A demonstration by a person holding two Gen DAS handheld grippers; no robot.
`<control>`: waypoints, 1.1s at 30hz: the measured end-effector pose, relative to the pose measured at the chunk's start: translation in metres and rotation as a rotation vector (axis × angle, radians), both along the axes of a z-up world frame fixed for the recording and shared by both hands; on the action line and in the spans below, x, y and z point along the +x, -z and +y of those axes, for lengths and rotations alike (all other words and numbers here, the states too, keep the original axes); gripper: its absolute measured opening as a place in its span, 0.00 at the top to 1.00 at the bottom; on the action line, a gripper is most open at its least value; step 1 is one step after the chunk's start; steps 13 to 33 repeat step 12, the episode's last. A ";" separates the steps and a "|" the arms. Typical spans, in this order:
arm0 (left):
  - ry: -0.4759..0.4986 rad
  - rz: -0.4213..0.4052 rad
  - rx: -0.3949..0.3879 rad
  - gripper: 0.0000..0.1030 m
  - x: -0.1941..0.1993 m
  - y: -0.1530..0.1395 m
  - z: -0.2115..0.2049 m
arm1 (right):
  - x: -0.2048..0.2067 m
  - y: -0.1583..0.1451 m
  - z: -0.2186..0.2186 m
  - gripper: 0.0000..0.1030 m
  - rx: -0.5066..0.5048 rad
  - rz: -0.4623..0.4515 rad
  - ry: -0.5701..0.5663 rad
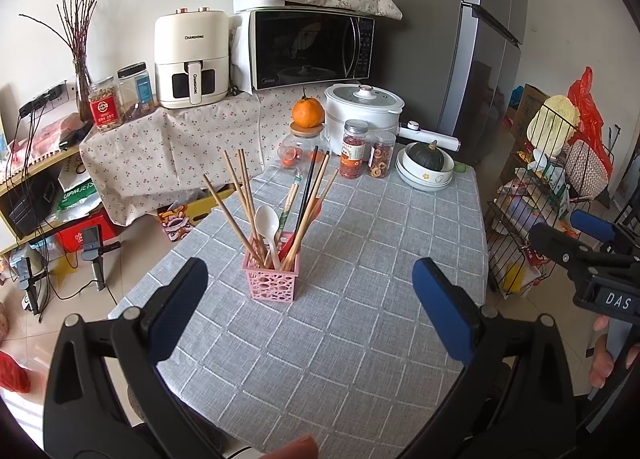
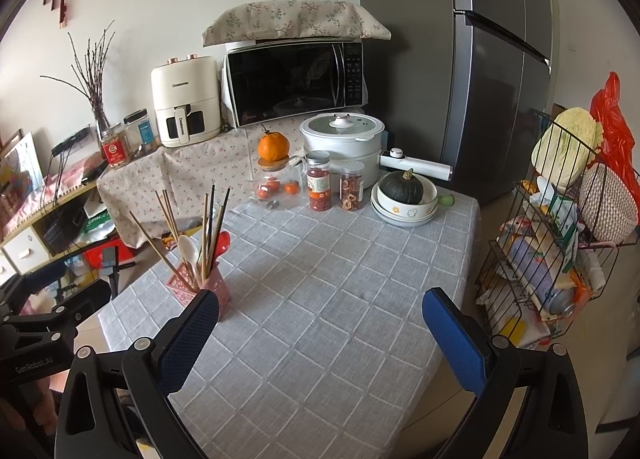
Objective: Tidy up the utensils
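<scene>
Both black, blue-padded tools are hovering spread wide and empty over the grey checked worktop (image 1: 360, 339): the left hand-held gripper (image 1: 312, 307), then the right hand-held gripper (image 2: 320, 339). Standing upright near the worktop's left edge, a pink perforated plastic basket (image 1: 272, 283) is holding wooden chopsticks (image 1: 240, 195), a white spoon (image 1: 267, 225) and a red spoon (image 2: 223, 243).

One pink holder (image 1: 271, 284), one white spoon (image 1: 267, 224), two spice jars (image 1: 354, 149), stacked bowls (image 1: 425, 178)
</scene>
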State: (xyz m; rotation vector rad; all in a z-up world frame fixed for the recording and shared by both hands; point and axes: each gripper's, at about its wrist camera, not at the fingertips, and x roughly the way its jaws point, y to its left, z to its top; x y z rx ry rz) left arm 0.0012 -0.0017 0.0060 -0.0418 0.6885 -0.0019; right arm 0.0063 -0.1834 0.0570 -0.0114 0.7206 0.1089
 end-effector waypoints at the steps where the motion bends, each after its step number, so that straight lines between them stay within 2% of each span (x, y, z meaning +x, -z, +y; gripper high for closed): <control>1: 0.000 -0.001 0.001 0.01 0.000 0.000 0.000 | 0.000 0.001 0.000 0.00 0.002 0.002 0.000; 33: -0.017 0.001 0.012 0.01 0.001 0.002 -0.001 | 0.001 0.007 0.004 0.00 0.005 0.015 0.004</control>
